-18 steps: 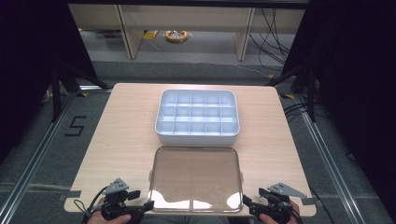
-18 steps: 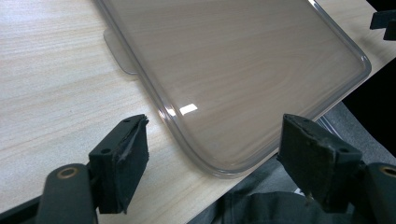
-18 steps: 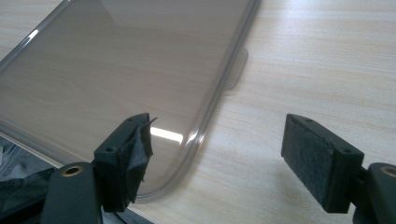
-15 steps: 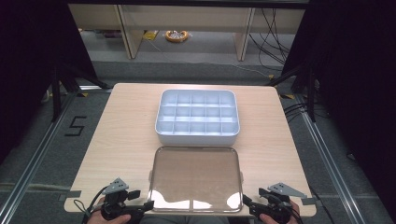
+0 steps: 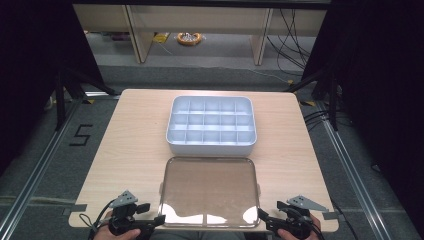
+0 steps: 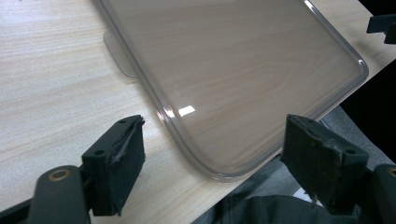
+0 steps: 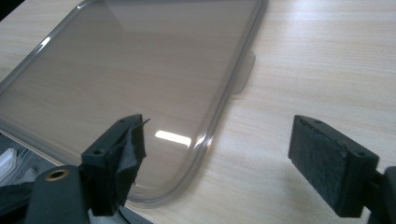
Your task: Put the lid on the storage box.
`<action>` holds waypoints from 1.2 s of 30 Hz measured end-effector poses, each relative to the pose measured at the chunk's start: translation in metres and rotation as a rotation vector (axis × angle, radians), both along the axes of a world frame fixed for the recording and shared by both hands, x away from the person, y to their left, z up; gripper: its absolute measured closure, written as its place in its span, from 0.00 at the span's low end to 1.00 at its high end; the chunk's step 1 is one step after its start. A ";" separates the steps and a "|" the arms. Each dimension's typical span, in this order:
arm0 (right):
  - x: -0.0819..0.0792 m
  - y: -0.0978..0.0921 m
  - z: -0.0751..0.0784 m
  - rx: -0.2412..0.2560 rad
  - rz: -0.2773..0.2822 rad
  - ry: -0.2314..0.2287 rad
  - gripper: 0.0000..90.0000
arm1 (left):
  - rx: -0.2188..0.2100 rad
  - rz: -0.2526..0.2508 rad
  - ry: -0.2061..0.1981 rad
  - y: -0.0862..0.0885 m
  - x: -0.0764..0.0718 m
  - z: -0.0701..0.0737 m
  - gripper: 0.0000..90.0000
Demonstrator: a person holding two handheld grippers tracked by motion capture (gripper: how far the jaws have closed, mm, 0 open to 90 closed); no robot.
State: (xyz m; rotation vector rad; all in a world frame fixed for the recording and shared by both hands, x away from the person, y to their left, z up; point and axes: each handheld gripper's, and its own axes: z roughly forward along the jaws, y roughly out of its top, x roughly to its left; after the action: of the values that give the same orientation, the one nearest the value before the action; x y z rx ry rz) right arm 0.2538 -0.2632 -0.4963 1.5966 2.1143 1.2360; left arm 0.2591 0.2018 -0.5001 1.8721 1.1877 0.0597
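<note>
Pale wood desk (image 5: 135, 145): light-grained rectangular top with rounded corners; it carries a tray and a lid, one behind the other along its middle line.

Tray: white plastic rectangular organiser tray (image 5: 211, 125) split by thin walls into many small compartments; it sits on the far half of the desk, upright and flat; its compartments look bare from the high view.

Lid: clear, faintly smoky plastic rectangular lid (image 5: 209, 191) with rounded corners and a small tab on each long side; it lies flat on the near half of the desk, just in front of the tray and apart from it; its near edge reaches the desk's near edge, and in the left gripper view one near corner (image 6: 219, 170) juts slightly past that edge.

Left hand-held gripper (image 5: 150, 220): held low at the near left corner of the desk, just beside the lid's near left corner; jaws spread wide and grasping nothing; in its own view the black padded fingers (image 6: 122, 158) stand either side of the lid's corner without touching it.

Right hand-held gripper (image 5: 263, 218): held at the near right corner of the desk, just beside the lid's near right corner; jaws likewise released and wide apart; in its own view one pad sits over the lid's rim (image 7: 205, 140), the other over bare wood.

Floor: grey, with a black "5" marking (image 5: 80, 135) left of the desk.
</note>
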 end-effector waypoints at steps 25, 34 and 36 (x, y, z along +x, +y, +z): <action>0.014 0.007 -0.005 0.086 0.012 0.031 0.32 | -0.010 0.005 0.036 -0.009 0.015 -0.004 0.32; 0.025 0.010 -0.013 0.137 0.006 0.100 0.38 | 0.009 0.017 0.076 -0.009 0.031 -0.010 0.48; 0.024 0.014 -0.014 0.164 -0.002 0.158 0.41 | 0.018 0.014 0.078 -0.010 0.031 -0.013 0.52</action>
State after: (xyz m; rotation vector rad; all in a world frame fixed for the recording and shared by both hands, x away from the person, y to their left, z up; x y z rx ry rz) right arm 0.2778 -0.2493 -0.5101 1.8196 2.1508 1.3552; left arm 0.2904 0.1917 -0.5127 1.8965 1.2569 0.0052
